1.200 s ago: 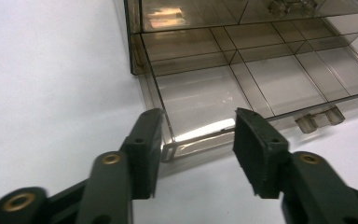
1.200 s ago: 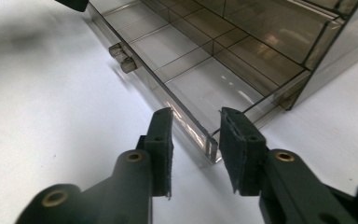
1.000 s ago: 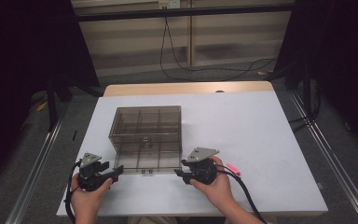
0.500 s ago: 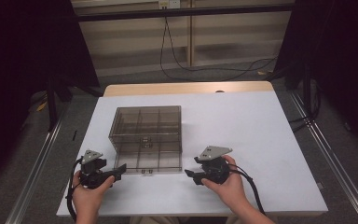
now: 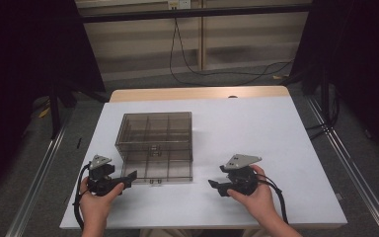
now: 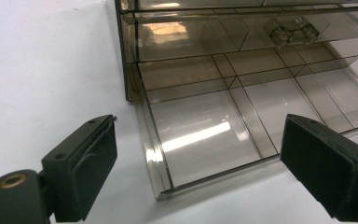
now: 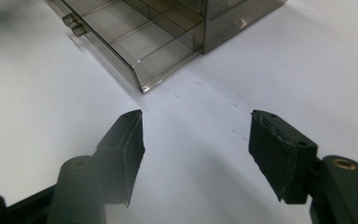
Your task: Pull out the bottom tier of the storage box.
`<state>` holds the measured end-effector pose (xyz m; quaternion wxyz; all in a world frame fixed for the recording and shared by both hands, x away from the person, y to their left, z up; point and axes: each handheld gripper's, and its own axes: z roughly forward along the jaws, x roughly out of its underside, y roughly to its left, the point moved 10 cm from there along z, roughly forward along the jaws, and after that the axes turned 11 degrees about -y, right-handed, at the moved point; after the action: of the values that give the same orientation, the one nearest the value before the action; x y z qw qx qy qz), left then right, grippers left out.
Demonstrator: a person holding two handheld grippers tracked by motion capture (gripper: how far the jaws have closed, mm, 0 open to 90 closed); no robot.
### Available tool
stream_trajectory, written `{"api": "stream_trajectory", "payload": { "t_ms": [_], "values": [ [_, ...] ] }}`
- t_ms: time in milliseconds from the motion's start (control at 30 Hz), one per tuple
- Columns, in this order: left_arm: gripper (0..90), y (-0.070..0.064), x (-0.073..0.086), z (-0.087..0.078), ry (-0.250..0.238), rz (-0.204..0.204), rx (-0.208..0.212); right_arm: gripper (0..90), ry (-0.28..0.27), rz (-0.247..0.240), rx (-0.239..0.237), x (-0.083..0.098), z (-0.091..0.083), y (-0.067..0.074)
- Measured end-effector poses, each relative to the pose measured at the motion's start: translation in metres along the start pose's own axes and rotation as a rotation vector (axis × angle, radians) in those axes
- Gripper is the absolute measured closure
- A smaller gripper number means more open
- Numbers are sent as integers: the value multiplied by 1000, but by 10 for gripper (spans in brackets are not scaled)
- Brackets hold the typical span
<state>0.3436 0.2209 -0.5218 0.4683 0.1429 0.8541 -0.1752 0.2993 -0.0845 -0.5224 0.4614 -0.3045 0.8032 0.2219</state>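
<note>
Smoke-tinted plastic drawer box (image 5: 156, 143) on the white table (image 5: 256, 133), its bottom drawer (image 5: 157, 170) pulled partly out toward the person.

The box sits left of the table's middle, and the open drawer juts from its 6 o'clock face, empty compartments showing. The left hand-held gripper (image 5: 128, 177) lies at the drawer's 9 o'clock corner, its jaws having just spread wide; they bracket that corner without pressing it, which reads as a release after the pull. The right hand-held gripper (image 5: 213, 184) rests at about 4 o'clock from the box, well apart from it, its jaws also just parted with nothing but bare table between them, likely backed off to leave the drawer free.
</note>
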Motion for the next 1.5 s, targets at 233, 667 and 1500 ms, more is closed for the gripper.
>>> {"api": "stream_trajectory", "payload": {
  "t_ms": [233,667,1500],
  "values": [
    [90,-2,-4,3,-9,-10,12,324,1,15,23,6,-11,-10],
    [29,-6,-8,5,-15,-43,45,310,-6,53,59,13,-26,-25],
    [20,-15,-10,12,-4,15,113,342,2,75,120,28,-44,-45]
  ]
}}
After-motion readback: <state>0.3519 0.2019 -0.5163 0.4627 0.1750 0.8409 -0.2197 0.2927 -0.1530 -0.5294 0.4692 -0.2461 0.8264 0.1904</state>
